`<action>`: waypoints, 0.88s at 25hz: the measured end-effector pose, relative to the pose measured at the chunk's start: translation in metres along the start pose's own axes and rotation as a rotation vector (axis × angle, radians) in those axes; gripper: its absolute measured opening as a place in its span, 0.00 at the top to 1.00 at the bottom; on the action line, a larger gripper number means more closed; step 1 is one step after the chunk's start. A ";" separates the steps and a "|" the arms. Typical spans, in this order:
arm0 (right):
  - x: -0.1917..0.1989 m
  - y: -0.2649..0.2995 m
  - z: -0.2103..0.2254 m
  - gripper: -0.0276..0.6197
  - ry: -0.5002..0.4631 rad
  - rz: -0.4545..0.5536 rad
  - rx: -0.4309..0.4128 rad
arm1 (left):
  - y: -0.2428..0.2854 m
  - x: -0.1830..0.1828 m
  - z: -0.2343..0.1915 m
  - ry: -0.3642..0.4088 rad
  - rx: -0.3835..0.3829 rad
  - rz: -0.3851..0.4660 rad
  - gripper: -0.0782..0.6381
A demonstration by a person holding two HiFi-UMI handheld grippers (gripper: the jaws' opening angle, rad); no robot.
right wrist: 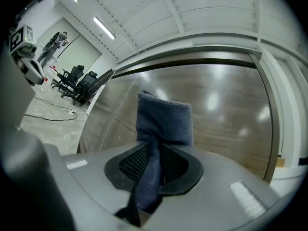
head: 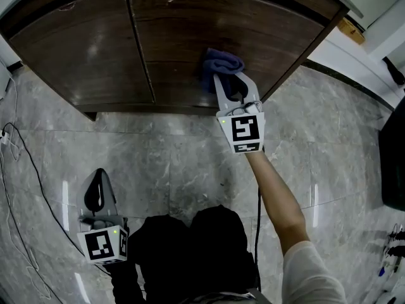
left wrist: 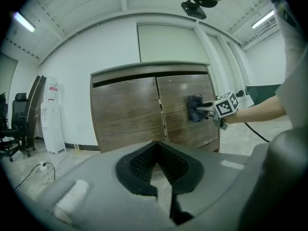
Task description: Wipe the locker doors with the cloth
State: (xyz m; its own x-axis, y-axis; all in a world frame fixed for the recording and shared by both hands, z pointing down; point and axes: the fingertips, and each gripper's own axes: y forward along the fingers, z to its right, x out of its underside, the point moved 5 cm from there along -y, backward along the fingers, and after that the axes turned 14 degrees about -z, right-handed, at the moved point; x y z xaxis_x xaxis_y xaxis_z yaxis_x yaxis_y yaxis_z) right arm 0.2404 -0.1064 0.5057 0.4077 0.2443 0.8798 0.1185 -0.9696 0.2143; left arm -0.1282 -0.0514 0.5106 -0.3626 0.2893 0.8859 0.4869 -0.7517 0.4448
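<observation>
The right gripper (head: 232,82) is held out on a stretched arm (head: 278,195) to the far side, and its jaws are clamped on the cloth (head: 221,65). The cloth is dark blue and bunched. Its lower part is pinched between the jaw pads, and its upper part stands out past the tips and presses against the right door (head: 266,24) of the locker. It sits on the left half of that door, near the seam (head: 140,43) between the two doors and about halfway up. Both doors are dark brown wood grain with a glossy face that reflects the ceiling lights. The left door (head: 76,49) has nothing touching it.

The left gripper (head: 98,176) hangs low on the near left, well apart from the locker, over the grey marbled floor (head: 171,163). Its jaws are closed tip to tip and hold nothing, and they point toward the locker. A thin cable (head: 25,163) trails across the floor at the far left. In the left gripper view, a white water dispenser (left wrist: 52,117) stands left of the locker against the white wall.
</observation>
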 end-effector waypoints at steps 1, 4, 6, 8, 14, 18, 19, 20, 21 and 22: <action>0.006 0.002 -0.004 0.85 0.002 -0.008 -0.006 | 0.000 0.001 0.000 0.000 0.000 -0.002 0.89; 0.024 0.007 -0.015 0.85 0.007 -0.035 -0.027 | 0.001 0.003 0.000 0.001 0.000 -0.010 0.89; 0.036 0.011 -0.022 0.85 0.009 -0.052 -0.039 | 0.002 0.004 -0.001 0.003 -0.001 -0.014 0.89; 0.045 0.014 -0.028 0.85 0.014 -0.068 -0.049 | 0.002 0.005 -0.003 0.004 -0.005 -0.019 0.89; 0.067 0.022 -0.045 0.85 0.038 -0.100 -0.078 | 0.004 0.007 -0.005 0.004 -0.012 -0.027 0.89; 0.086 0.029 -0.059 0.85 0.042 -0.140 -0.108 | 0.005 0.010 -0.005 0.004 -0.010 -0.036 0.89; 0.093 0.032 -0.063 0.85 0.040 -0.155 -0.117 | 0.005 0.010 -0.005 0.004 -0.010 -0.038 0.89; 0.100 0.034 -0.068 0.85 0.040 -0.171 -0.127 | 0.005 0.011 -0.005 0.004 -0.011 -0.039 0.89; 0.108 0.036 -0.073 0.85 0.043 -0.191 -0.135 | 0.005 0.012 -0.006 0.004 -0.012 -0.042 0.89; 0.116 0.039 -0.077 0.85 0.049 -0.212 -0.143 | 0.005 0.012 -0.007 0.004 -0.014 -0.044 0.89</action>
State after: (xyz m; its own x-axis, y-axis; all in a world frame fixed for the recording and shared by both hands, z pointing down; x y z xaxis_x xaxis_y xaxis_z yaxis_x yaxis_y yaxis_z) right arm 0.2224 -0.1167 0.6492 0.3424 0.4448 0.8276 0.0662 -0.8901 0.4510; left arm -0.1352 -0.0558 0.5231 -0.3869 0.3199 0.8649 0.4595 -0.7463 0.4816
